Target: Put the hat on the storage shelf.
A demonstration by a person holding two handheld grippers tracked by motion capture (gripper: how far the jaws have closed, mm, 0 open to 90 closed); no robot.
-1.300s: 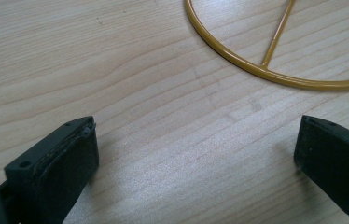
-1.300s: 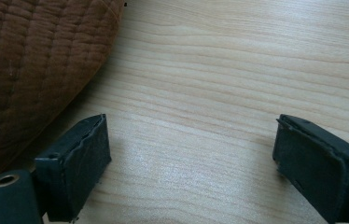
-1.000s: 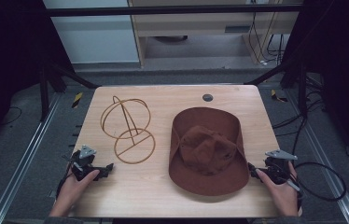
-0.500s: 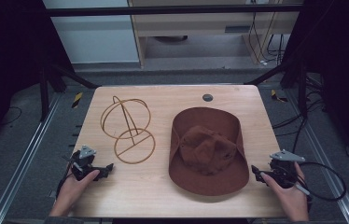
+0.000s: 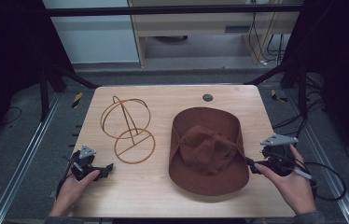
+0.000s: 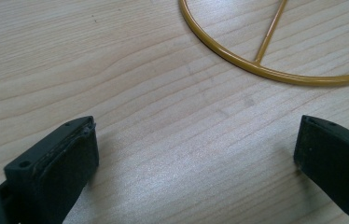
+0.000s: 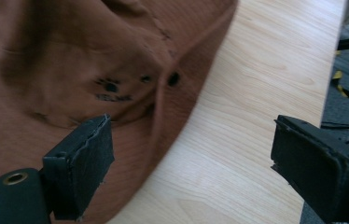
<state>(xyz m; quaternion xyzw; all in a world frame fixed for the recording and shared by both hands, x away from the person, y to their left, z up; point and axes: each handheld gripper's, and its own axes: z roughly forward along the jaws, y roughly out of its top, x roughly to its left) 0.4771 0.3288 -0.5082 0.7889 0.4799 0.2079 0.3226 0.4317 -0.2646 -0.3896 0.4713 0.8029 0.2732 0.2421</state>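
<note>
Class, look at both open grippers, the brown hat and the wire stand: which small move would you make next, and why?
Probably ease the right gripper forward to close on the brim of the brown fabric hat. Its jaws are open, one already over the brim. The gold wire hat stand stands free beside the hat, and the left gripper is open over bare wooden table.

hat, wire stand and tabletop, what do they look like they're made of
Hat: brown woven cloth, probably cotton or canvas, matte; it creases softly and has stitched seams and small eyelet holes.
Wire stand: thin rod, likely metal, with a glossy yellow-gold coat that catches highlights in the left gripper view.
Tabletop: pale wood or wood-look laminate, smooth with a slight sheen; the grain lines show, but which of the two is unclear.
</note>
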